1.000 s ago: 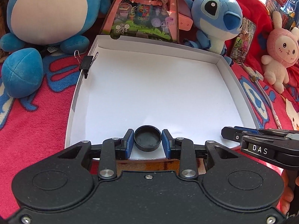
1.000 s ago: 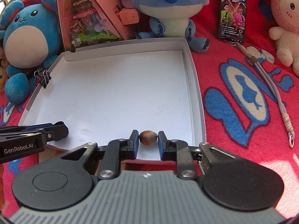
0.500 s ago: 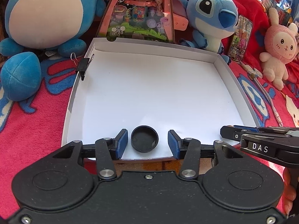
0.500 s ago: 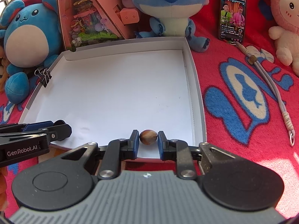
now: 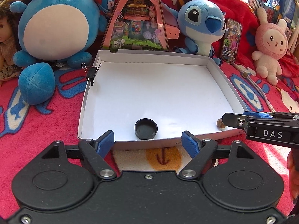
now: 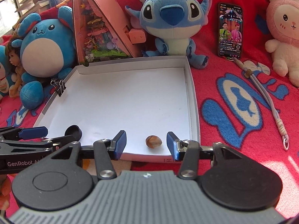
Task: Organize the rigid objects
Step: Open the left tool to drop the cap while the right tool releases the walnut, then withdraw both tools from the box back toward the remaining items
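A black round cap (image 5: 146, 128) lies open side up inside the white shallow box (image 5: 149, 56), near its front edge; it also shows in the right wrist view (image 6: 73, 130). A brown hazelnut (image 6: 153, 141) lies in the box's front right corner and shows small in the left wrist view (image 5: 220, 122). My left gripper (image 5: 149, 142) is open and empty, just in front of the box, behind the cap. My right gripper (image 6: 146, 144) is open and empty, its fingers on either side of the hazelnut and apart from it.
A black binder clip (image 5: 92, 73) grips the box's left wall. Plush toys (image 5: 56, 28) and a pink toy box (image 5: 138, 18) stand behind. A phone (image 6: 230, 30) and a grey lanyard (image 6: 269, 100) lie on the red blanket (image 6: 233, 130) to the right.
Both grippers opened and drew back. The left one let go of the black cap, the right one let go of the hazelnut; both objects now rest in the box.
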{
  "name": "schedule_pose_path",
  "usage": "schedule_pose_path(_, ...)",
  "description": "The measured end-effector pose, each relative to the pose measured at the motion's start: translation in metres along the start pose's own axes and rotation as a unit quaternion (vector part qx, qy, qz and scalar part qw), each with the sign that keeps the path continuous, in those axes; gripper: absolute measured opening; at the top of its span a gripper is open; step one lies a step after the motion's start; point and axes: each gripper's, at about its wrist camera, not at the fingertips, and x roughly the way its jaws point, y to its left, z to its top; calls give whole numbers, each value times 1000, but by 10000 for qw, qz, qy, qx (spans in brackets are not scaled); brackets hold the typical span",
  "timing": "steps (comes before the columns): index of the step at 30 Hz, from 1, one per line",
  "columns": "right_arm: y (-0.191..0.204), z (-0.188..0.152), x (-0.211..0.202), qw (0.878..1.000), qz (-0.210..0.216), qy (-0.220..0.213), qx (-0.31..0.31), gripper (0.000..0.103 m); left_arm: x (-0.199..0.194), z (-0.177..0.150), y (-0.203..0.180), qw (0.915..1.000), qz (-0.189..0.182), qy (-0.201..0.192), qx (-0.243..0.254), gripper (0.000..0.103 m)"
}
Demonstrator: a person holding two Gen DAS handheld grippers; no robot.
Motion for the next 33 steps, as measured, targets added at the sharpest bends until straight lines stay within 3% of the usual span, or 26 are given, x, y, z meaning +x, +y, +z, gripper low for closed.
schedule_pose_path(5,1,-12,-19,9995,0,-306,-85,79,-16,-17,0,9999,-82,-103,35,80)
schedule_pose_path(23,19,-72,-79,9908,77,-1198,-619,102,-75,-91,-22,9966,-120,-764,293,83)
schedule_pose_path(33,20,-111,-95,9857,15,-1557,-647,103,-88,-123,-22,9961,-135,-850,203,84)
